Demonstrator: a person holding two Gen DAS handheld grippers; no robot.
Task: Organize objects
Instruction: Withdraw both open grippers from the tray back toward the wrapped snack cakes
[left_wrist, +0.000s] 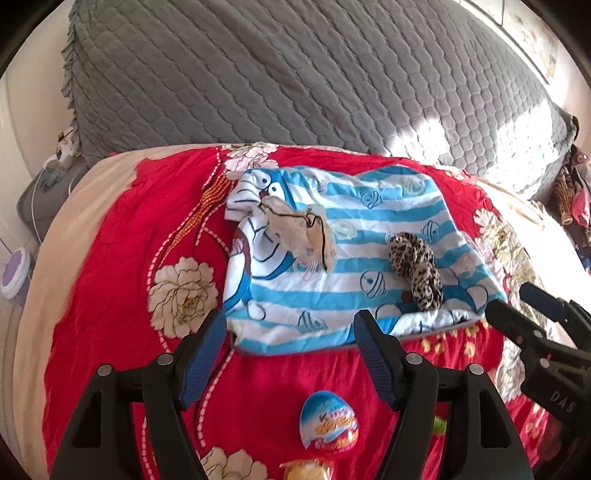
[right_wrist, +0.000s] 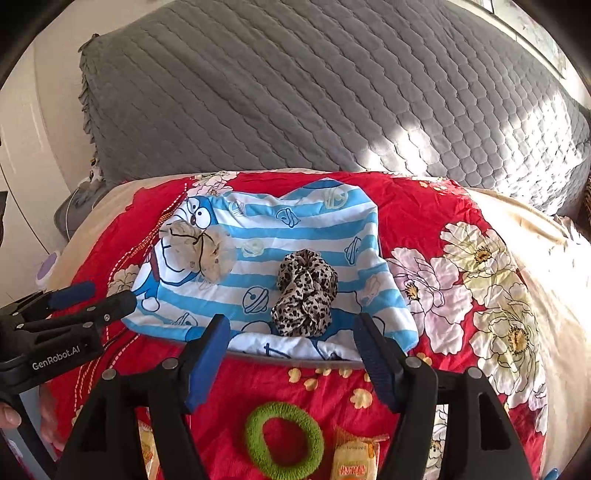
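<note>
Leopard-print scrunchie (right_wrist: 306, 295), crumpled, on striped cotton pouch (right_wrist: 314, 229); fuzzy green ring (right_wrist: 282, 439) nearer; both hand-held grippers (left_wrist: 290, 354) (right_wrist: 291, 354) wide, empty.

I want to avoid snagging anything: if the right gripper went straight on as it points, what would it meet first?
Probably the leopard-print scrunchie lying on the striped blue cloth; the right gripper is open, though depth is uncertain.

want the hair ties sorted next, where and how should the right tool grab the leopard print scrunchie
Probably pinch the bunched near end of the leopard print scrunchie, coming down from above and the near side. It lies loose and elongated on the striped blue cloth, pointing toward the open right tool, so closing across its narrow width should gather the fabric without catching the cloth.
</note>
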